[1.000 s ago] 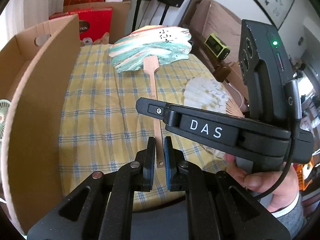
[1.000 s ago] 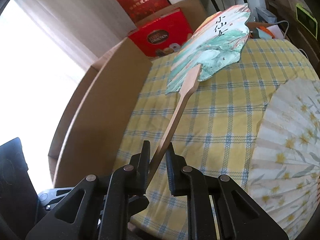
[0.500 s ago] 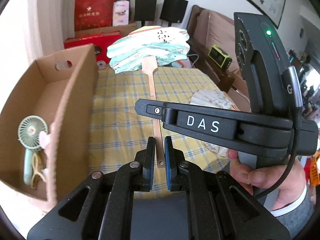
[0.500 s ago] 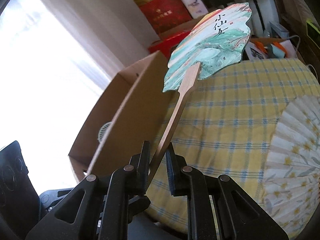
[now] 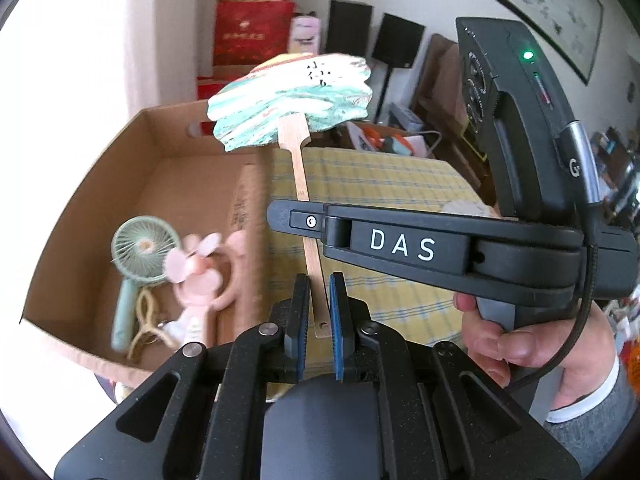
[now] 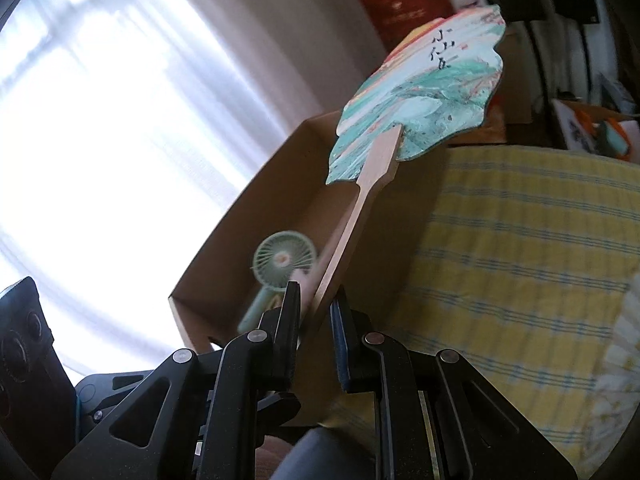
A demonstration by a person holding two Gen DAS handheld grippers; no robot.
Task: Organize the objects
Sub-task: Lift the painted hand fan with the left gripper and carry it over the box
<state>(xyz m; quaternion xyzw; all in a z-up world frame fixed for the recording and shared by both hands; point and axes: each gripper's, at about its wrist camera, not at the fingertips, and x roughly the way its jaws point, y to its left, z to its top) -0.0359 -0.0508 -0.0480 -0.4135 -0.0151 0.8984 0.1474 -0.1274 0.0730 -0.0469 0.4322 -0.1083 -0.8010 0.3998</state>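
Both tools grip one paddle fan (image 5: 292, 100) by its wooden handle (image 5: 308, 240): left tool (image 5: 319, 312) at the handle's end, right tool (image 6: 316, 312) clamped higher up. The painted blade stands at upper centre, above the cardboard box (image 5: 120, 168) holding a green handheld fan (image 5: 140, 248) and a pink fan (image 5: 196, 268), beside the checked tabletop (image 5: 380, 176).
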